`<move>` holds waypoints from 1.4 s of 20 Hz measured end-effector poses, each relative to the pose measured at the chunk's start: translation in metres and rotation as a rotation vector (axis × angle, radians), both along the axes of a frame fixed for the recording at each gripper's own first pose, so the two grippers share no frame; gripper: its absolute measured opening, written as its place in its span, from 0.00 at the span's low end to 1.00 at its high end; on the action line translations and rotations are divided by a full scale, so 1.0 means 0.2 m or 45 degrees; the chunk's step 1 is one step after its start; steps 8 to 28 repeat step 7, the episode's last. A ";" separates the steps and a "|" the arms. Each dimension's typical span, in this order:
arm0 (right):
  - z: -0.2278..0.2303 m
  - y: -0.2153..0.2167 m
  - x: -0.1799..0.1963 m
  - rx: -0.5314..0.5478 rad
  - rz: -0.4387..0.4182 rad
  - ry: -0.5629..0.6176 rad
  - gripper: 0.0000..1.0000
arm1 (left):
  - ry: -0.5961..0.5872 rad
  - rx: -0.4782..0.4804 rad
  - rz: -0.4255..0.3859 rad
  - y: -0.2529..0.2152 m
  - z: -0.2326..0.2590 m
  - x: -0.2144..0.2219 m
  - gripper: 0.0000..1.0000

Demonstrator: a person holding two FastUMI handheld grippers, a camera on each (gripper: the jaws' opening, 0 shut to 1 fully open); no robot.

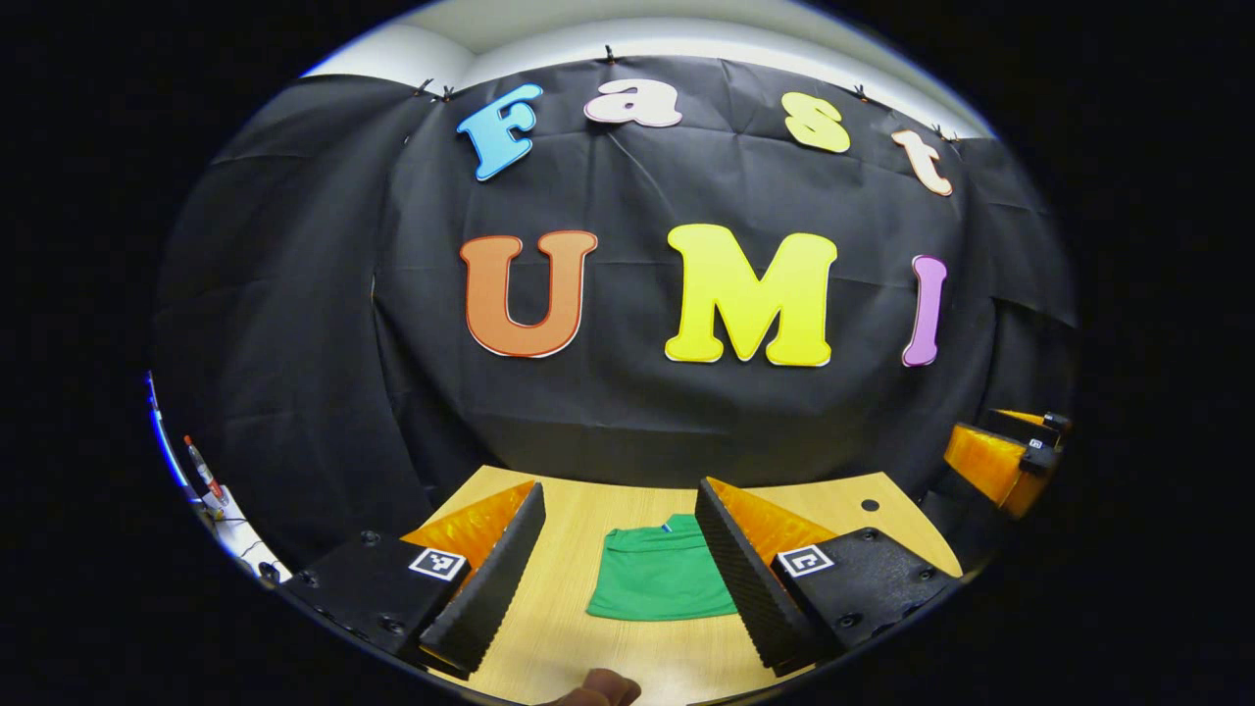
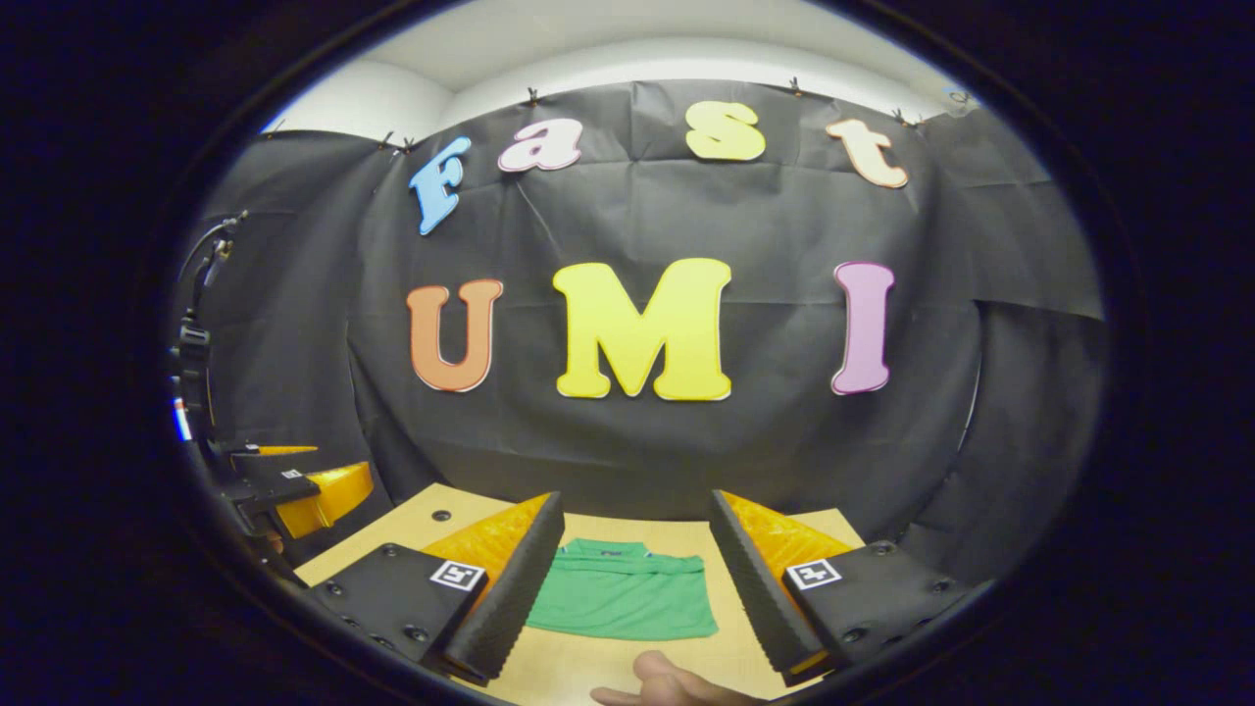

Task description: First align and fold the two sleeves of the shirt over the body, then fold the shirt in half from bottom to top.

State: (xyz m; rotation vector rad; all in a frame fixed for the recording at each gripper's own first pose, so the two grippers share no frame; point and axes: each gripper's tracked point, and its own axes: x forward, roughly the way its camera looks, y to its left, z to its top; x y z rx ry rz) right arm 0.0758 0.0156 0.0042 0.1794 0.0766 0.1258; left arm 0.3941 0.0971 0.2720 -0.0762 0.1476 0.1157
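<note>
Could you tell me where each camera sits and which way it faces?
Left gripper view: rides the left hand-held gripper, held above the table, facing the green shirt and booth wall; a fingertip shows below.
Right gripper view: rides the right hand-held gripper, same facing; a hand shows below.
Shared: shirt, table, wall; each sees the other gripper at its edge.

Left gripper [image 1: 620, 579] hovers with jaws wide apart, green shirt [image 1: 662, 579] lying folded flat on the wooden table [image 1: 588, 510] between them; the right gripper [image 1: 1010, 456] sits at three o'clock.
</note>
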 end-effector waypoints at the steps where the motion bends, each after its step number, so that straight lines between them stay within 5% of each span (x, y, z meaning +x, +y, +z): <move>1: -0.01 -0.02 -0.03 0.005 -0.032 -0.011 0.95 | 0.009 0.002 -0.018 -0.02 -0.02 -0.04 0.99; 5: -0.05 -0.11 -0.14 -0.067 -0.110 -0.039 0.89 | 0.041 0.035 -0.018 0.00 -0.10 -0.16 0.99; 6: -0.06 -0.10 -0.17 -0.065 -0.110 -0.033 1.00 | 0.056 0.015 -0.016 0.01 -0.12 -0.19 0.99; 7: -0.07 -0.10 -0.20 -0.056 -0.118 -0.031 0.89 | 0.068 -0.016 -0.028 0.00 -0.14 -0.21 0.99; 28: -0.07 -0.10 -0.20 -0.056 -0.118 -0.031 0.89 | 0.068 -0.016 -0.028 0.00 -0.14 -0.21 0.99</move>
